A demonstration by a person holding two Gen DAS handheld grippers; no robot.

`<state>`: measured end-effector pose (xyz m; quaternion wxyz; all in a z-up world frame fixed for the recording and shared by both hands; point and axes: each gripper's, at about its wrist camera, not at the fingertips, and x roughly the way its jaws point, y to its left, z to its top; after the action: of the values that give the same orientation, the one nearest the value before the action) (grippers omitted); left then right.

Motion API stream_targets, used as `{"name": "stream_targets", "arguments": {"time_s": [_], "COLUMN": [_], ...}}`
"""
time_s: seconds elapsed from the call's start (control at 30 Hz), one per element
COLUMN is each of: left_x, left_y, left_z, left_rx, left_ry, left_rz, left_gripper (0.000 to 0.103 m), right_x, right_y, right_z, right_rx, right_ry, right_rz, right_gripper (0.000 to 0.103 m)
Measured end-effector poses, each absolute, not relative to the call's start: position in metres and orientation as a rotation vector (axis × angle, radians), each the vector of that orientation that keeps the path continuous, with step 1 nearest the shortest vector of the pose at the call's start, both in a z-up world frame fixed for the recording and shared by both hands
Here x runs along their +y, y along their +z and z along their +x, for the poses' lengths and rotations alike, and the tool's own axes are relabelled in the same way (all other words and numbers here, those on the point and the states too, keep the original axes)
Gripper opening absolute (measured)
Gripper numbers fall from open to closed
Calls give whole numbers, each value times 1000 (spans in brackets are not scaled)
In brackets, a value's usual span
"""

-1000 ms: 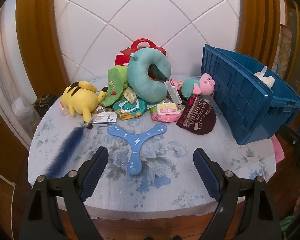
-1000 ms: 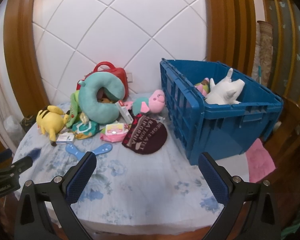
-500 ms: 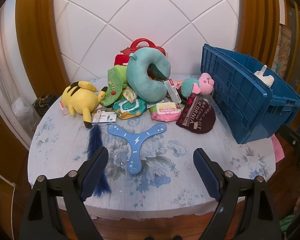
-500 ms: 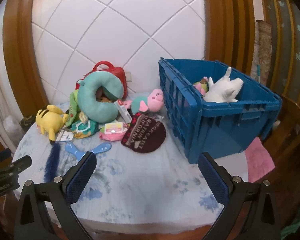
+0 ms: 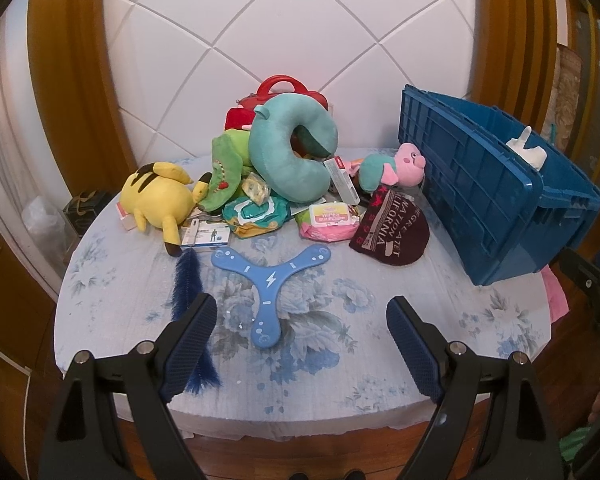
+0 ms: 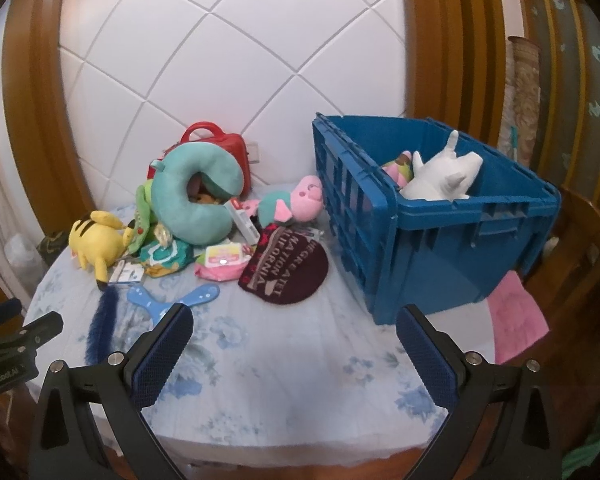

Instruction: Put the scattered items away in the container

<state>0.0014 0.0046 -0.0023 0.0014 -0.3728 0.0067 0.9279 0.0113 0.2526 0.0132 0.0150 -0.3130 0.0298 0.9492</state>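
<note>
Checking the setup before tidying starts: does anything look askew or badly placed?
The blue crate sits tilted, overhanging the table edge. A dark blue feather lies loose near the front edge.

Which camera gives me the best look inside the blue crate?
The right wrist view: it looks down past the blue crate rim onto the white plush inside. The left wrist view shows mostly the crate's ribbed outer wall, with only the plush's top peeking over.
</note>
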Motion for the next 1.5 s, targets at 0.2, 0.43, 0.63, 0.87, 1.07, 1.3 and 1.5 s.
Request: {"name": "stream_targets", "arguments": {"time_s": [0.2, 0.43, 0.63, 0.87, 1.07, 1.3, 1.5], "left_x": [8, 11, 14, 5, -28, -62, -66], "left_y": [-4, -9, -18, -51, -93, -122, -149], "left_z": [-1, -4, -12, -35, -70, -152, -241], "left_rx": [26, 21, 8, -15, -70, -58, 11], "left_ry": [2913, 2914, 2906, 2897, 2873, 2801, 2696], "left_rz": [-1175, -1187, -1211, -1345, -1526, -1567, -1607], "left_gripper": [87, 87, 87, 87, 87, 87, 87], "right_x": [254, 257, 257, 261, 232, 204, 193], "right_y": [11, 7, 3, -21, -82, -111, -125], "right_z": [9, 3, -6, -36, -93, -163, -228], "right_rx": [99, 102, 91, 183, 208, 162, 168], "right_ry": [2953, 2957, 2990, 3055, 3034, 2952, 2850], "right_rz": [-981, -993, -988, -1094, -1357, -1397, -1395], "right_gripper": [103, 103, 103, 103, 103, 103, 103]}}
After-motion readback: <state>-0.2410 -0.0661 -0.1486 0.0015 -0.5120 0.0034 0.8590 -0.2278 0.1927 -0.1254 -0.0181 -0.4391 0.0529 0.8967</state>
